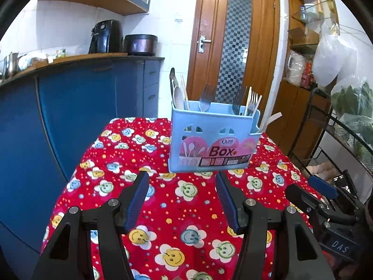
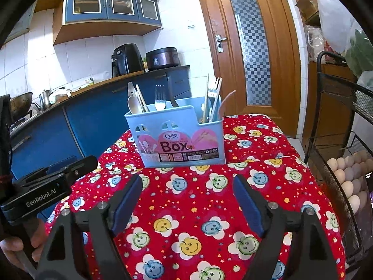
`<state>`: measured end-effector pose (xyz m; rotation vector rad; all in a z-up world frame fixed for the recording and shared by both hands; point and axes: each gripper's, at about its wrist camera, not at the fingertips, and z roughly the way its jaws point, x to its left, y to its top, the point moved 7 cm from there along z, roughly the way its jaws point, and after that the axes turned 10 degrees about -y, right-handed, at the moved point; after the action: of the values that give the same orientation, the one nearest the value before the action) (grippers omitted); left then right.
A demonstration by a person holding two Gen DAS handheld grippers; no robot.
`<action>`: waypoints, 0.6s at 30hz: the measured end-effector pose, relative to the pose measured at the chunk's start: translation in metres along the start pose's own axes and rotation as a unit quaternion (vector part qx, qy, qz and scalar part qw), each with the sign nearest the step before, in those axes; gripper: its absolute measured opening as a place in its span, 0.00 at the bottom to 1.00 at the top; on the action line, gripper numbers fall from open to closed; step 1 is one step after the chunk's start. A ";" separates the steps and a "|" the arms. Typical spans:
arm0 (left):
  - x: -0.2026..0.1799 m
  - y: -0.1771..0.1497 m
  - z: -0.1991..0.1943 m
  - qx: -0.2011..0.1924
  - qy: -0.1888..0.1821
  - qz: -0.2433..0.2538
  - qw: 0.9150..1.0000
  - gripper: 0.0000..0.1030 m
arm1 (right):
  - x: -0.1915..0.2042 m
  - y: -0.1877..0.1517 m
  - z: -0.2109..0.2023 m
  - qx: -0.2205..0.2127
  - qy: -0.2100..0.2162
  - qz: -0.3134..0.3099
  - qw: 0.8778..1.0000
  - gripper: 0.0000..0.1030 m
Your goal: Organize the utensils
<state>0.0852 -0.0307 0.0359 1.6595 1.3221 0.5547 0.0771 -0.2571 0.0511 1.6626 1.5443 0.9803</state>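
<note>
A light blue utensil box [image 1: 211, 140] labelled "Box" stands upright on the red smiley tablecloth [image 1: 177, 200]. It holds forks [image 1: 206, 99], a spoon [image 1: 178, 98] and chopsticks, all standing upright. The box also shows in the right wrist view [image 2: 179, 137], with a fork [image 2: 160, 100] and spoon [image 2: 134, 105]. My left gripper [image 1: 182, 179] is open and empty, just in front of the box. My right gripper [image 2: 187, 183] is open and empty, also in front of the box. The right gripper shows at the left view's right edge [image 1: 324, 191].
Blue kitchen cabinets [image 1: 81, 98] with an air fryer [image 1: 106, 36] and a cooker run along the left. A wooden door [image 1: 233, 46] is behind the table. A black wire rack [image 2: 338, 163] holding eggs [image 2: 349, 175] stands at the right.
</note>
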 end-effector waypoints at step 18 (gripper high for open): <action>0.003 -0.022 0.012 0.009 0.031 0.007 0.999 0.59 | -0.007 -0.016 0.012 0.000 -0.018 -0.006 1.000 0.80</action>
<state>0.0846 -0.0324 0.0106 1.6787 1.3648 0.6096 0.0790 -0.2627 0.0306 1.6597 1.5286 0.9396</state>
